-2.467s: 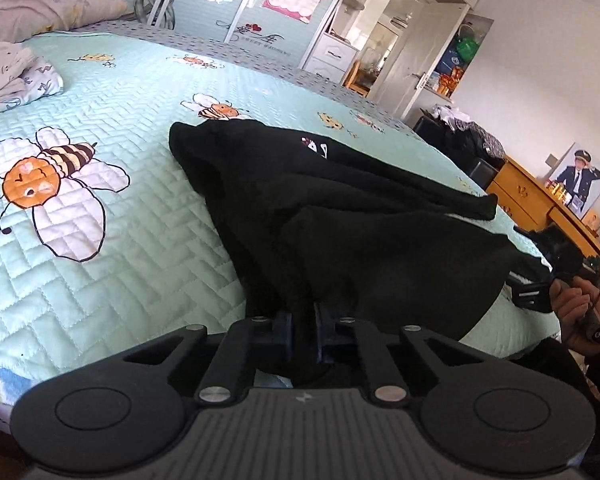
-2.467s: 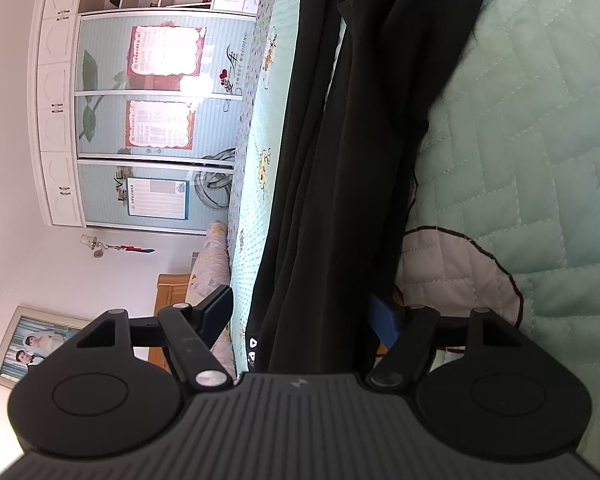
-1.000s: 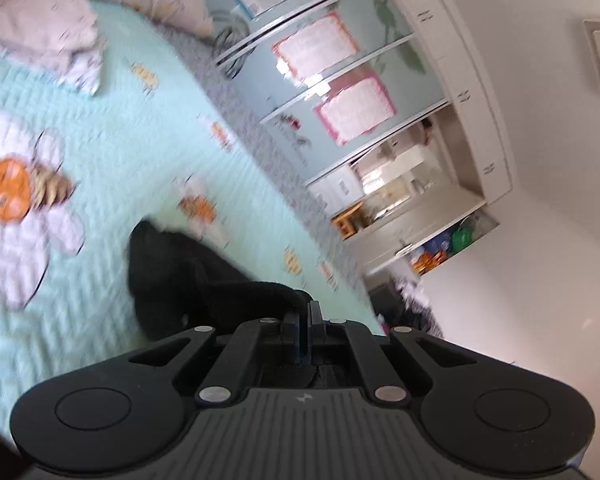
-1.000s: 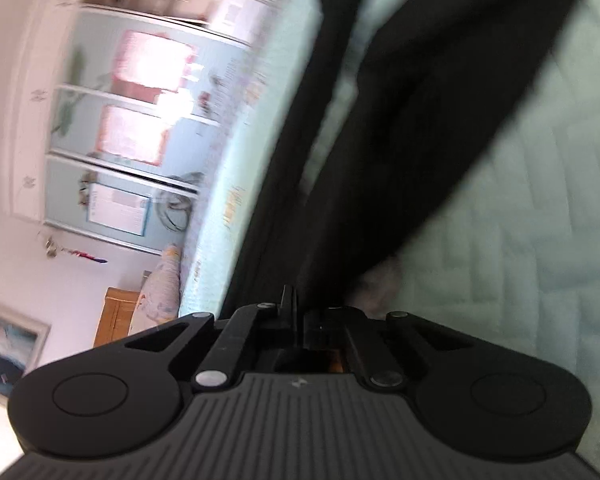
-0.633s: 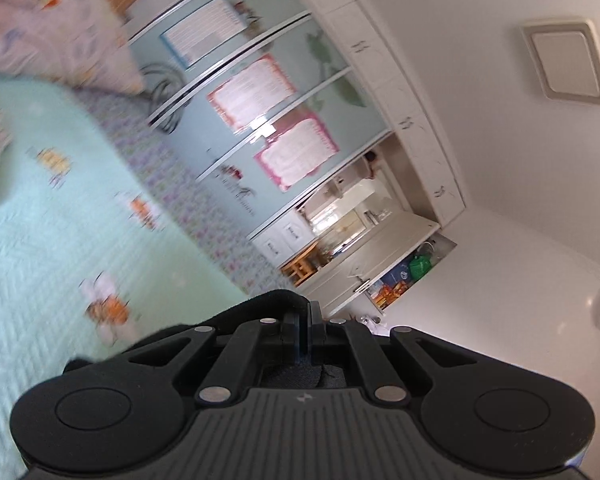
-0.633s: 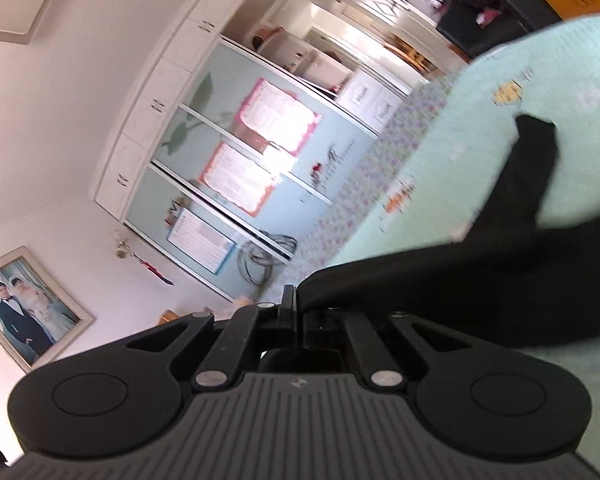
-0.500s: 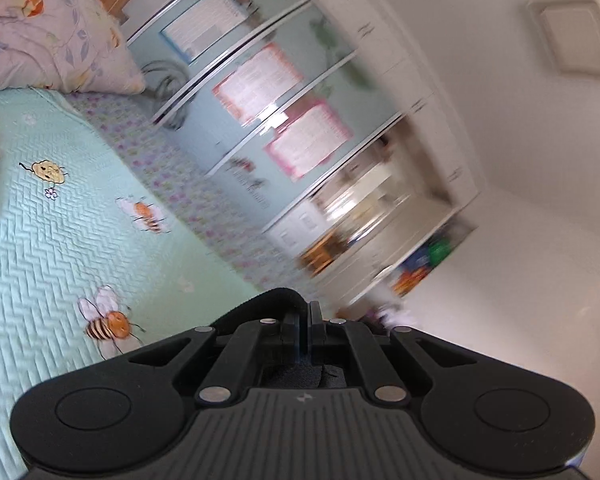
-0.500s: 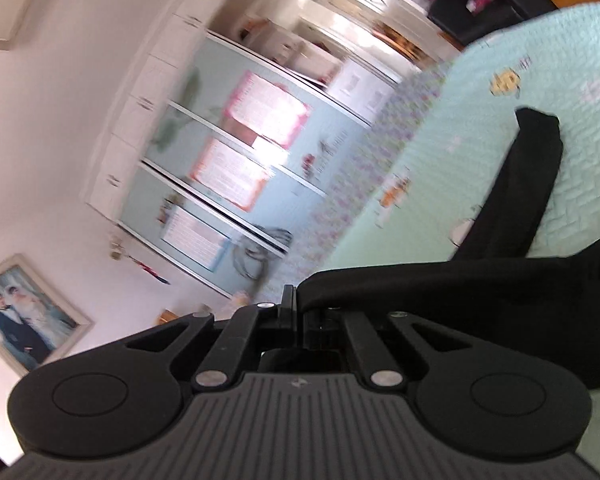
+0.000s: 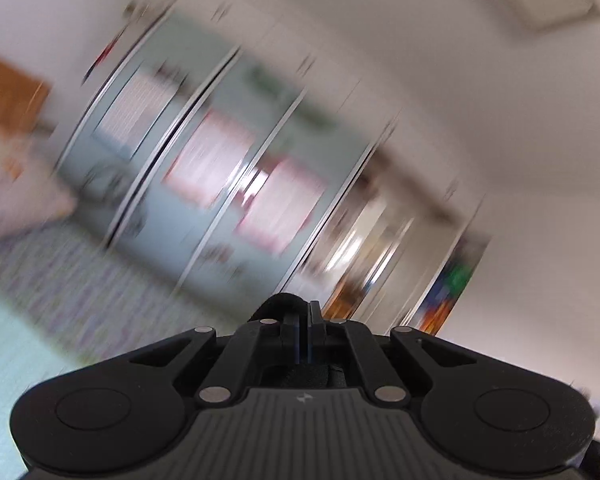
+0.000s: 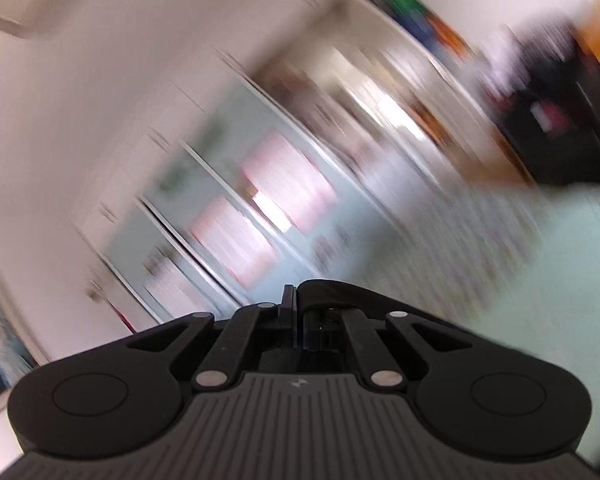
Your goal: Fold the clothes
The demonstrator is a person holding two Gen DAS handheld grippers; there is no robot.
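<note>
- Your left gripper (image 9: pixel 303 312) has its jaws pressed together on a fold of black cloth (image 9: pixel 280 300); a rounded hump of it rides over the fingertips, and more shows down between the finger links.
- Your right gripper (image 10: pixel 296 300) is likewise pinched tight on the cloth (image 10: pixel 340 292), which bulges over and to the right of its tips.
- Both cameras tilt up at the wardrobe (image 9: pixel 204 168) and ceiling, and both are smeared by motion, so the rest of the garment is out of sight. My read is that it hangs below and between your two grippers, above the bed (image 10: pixel 560 280).
- The bed shows only at the lower left of the left view and the lower right of the right view, so it lies under and ahead of you.
- The held edge runs from one gripper to the other; that is the axis to keep level. Neither gripper is clearly nearer the bed.
- Whether this lift spreads the garment or carries a fold over, I can't tell.
</note>
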